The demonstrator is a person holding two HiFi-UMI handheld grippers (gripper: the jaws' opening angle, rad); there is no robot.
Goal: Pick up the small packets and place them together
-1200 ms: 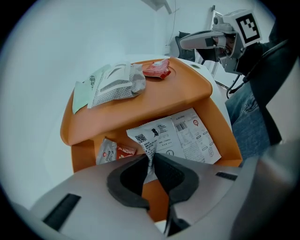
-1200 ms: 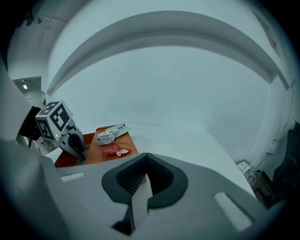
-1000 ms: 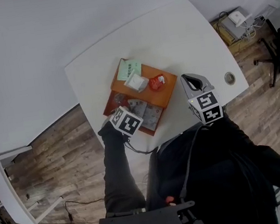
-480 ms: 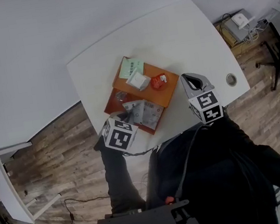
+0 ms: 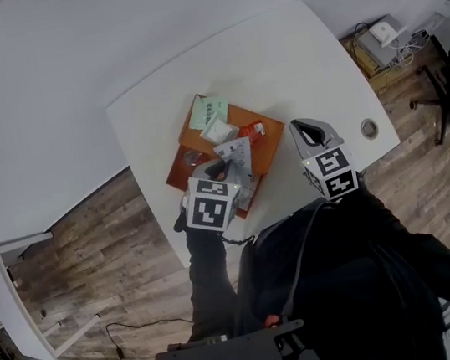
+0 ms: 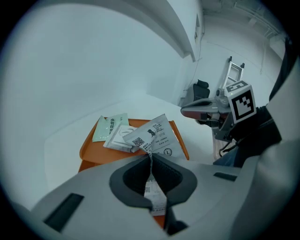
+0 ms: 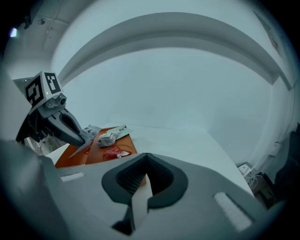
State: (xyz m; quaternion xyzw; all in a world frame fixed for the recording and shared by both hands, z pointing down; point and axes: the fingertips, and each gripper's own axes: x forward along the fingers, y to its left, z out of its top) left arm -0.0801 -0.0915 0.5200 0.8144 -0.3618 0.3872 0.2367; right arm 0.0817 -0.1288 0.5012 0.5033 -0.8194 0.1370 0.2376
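Carry step in hand: the left gripper (image 6: 150,157), jaws pinched on the edge of a printed packet (image 6: 157,136), holds it clear above the orange tray (image 6: 89,151), near the middle of the head view. The green packet (image 5: 208,110), white packet (image 5: 219,129) and red packet (image 5: 254,130) lie grouped at the tray's upper end. The next move probably calls for carrying the packet up-frame to that group, lowering it and parting the jaws. The right gripper (image 7: 146,157), jaws together on nothing, waits right of the tray. A second earlier the left gripper sat at the tray's lower-left edge, this packet lying flat; the right has not shifted.
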